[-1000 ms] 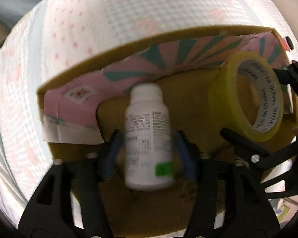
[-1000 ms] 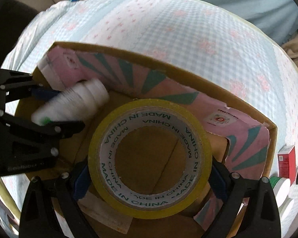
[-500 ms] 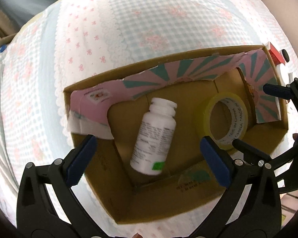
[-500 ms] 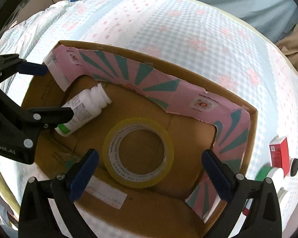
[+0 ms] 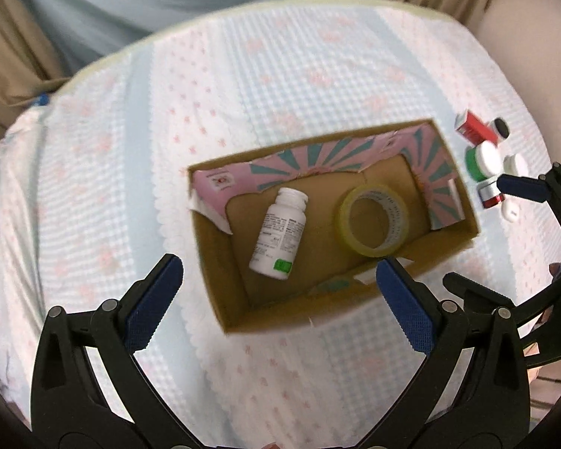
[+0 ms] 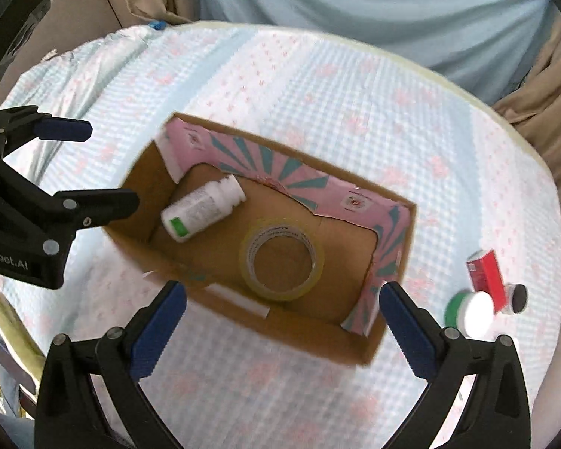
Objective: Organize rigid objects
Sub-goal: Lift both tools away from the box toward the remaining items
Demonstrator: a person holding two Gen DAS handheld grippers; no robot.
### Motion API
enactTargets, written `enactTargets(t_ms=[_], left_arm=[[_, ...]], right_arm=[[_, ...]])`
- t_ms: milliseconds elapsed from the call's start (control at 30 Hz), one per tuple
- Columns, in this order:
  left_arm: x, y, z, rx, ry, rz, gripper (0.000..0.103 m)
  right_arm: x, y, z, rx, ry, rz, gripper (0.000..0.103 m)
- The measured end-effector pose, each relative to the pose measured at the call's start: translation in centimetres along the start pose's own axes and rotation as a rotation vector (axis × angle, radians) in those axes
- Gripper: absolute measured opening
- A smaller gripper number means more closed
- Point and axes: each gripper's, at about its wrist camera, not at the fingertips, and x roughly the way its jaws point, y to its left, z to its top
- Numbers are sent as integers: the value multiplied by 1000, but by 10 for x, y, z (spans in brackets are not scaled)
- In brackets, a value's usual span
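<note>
Both the left hand-held gripper [image 5: 278, 292] and the right hand-held gripper [image 6: 282, 321] hang released and empty, jaws spread wide above the open brown cardboard box with pink-and-teal lining [image 5: 355, 310]. Below and ahead of them, the white plastic pill bottle with a green label patch [image 5: 280, 234] and the yellow roll of clear packing tape [image 5: 372, 220] already lie on the box floor, side by side but apart. Those two look sorted. Off to the right hand-held gripper's right, a cluster still waits on the blue-checked cloth: a small red carton [image 6: 486, 273], a green jar with a white lid [image 6: 469, 312] and a dark-capped vial [image 6: 518, 297].
</note>
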Motion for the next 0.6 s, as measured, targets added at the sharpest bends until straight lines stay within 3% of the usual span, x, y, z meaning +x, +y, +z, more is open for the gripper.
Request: enactTargets(t_ms=[267,600], left_arm=[[-75,-20,-26,-25,-109,24,103],[-147,-75,-47,-53,-242,1,103]], right_arm=[[-84,-9,-28,166,-88,-23,103],[-171,-61,-98,398,-136,-198,103]])
